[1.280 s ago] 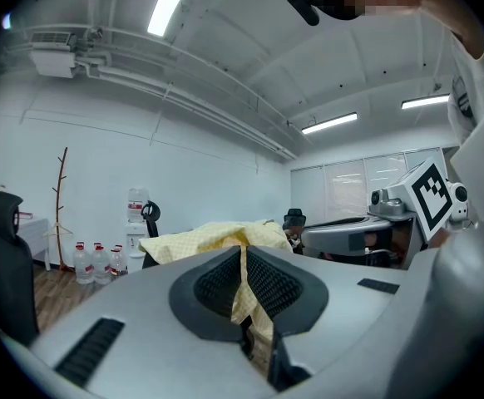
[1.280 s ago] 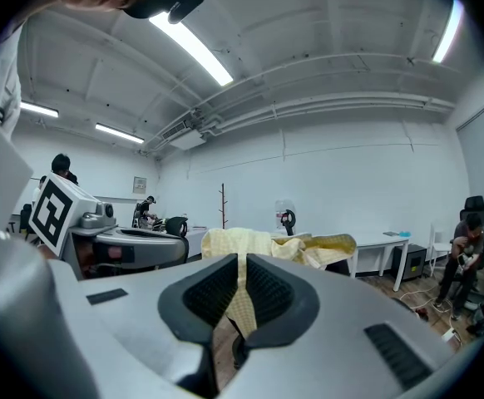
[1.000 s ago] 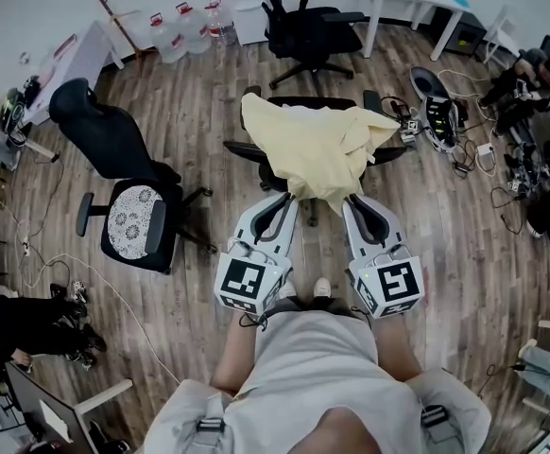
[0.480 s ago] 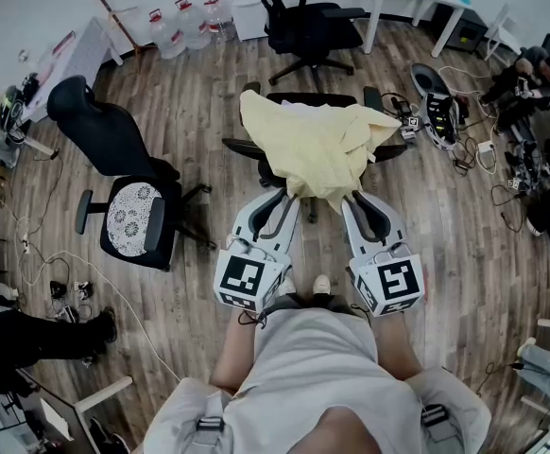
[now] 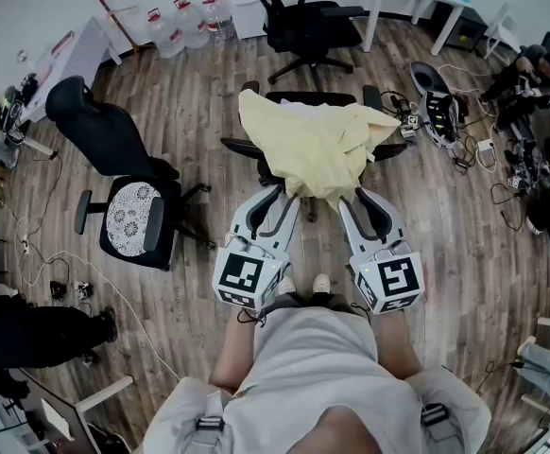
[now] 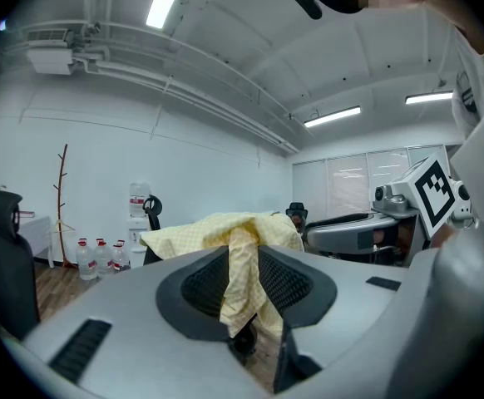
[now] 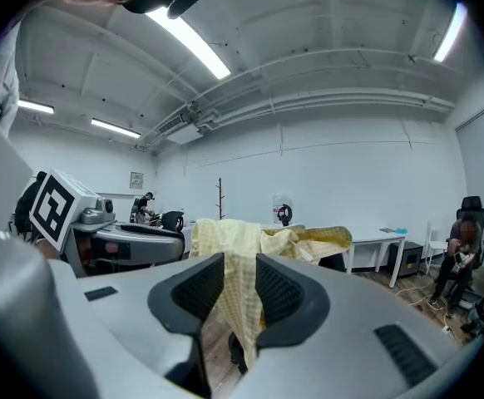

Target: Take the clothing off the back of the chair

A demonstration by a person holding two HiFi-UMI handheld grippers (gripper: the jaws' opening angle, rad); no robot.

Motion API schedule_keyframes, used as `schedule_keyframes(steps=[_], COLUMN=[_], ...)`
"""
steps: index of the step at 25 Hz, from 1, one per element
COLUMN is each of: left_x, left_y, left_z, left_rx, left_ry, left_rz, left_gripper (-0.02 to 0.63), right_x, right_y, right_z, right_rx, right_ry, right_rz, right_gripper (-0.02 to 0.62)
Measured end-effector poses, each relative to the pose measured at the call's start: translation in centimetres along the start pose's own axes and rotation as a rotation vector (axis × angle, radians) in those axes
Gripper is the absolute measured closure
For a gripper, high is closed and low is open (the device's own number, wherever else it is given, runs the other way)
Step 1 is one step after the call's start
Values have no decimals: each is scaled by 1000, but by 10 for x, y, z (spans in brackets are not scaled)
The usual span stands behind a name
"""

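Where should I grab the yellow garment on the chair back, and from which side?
Take the yellow garment by the hem hanging down the back of the chair, coming in level from the person's side. That edge dangles free, and a fold of it hangs between the jaws of the left gripper and the right gripper, which have just been opening.

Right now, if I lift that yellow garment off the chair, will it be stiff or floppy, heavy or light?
Probably floppy: the garment drapes over the chair in soft, limp folds. Likely light, since the fabric looks thin. It might snag on an armrest.
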State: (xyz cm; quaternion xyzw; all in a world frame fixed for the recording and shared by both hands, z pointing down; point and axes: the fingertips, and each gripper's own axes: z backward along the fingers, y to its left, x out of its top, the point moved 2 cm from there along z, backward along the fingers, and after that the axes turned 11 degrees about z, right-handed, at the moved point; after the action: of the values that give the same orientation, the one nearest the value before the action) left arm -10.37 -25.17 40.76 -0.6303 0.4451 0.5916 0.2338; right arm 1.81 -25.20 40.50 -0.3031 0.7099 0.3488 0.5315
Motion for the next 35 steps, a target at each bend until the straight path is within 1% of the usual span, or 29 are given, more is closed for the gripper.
schedule_keyframes(steps=[10, 21, 25, 35], left_x=[-1, -3, -3, -7], left_y=[8, 16, 19, 23], left_z=[-7, -16, -20, -30], left_rx=[9, 24, 35, 46], left_ry=[12, 35, 38, 54], left_rz=[4, 11, 12, 12], left_gripper=[462, 383, 354, 319], right_x=[-3, -8, -11, -16], right_y=[-1, -4, -6, -8], right_z=[-9, -18, -21, -30], right_rx=[10, 29, 33, 58], right_ry=[18, 65, 74, 83], right_rz=[6, 8, 8, -9], right_gripper=[425, 359, 348, 331])
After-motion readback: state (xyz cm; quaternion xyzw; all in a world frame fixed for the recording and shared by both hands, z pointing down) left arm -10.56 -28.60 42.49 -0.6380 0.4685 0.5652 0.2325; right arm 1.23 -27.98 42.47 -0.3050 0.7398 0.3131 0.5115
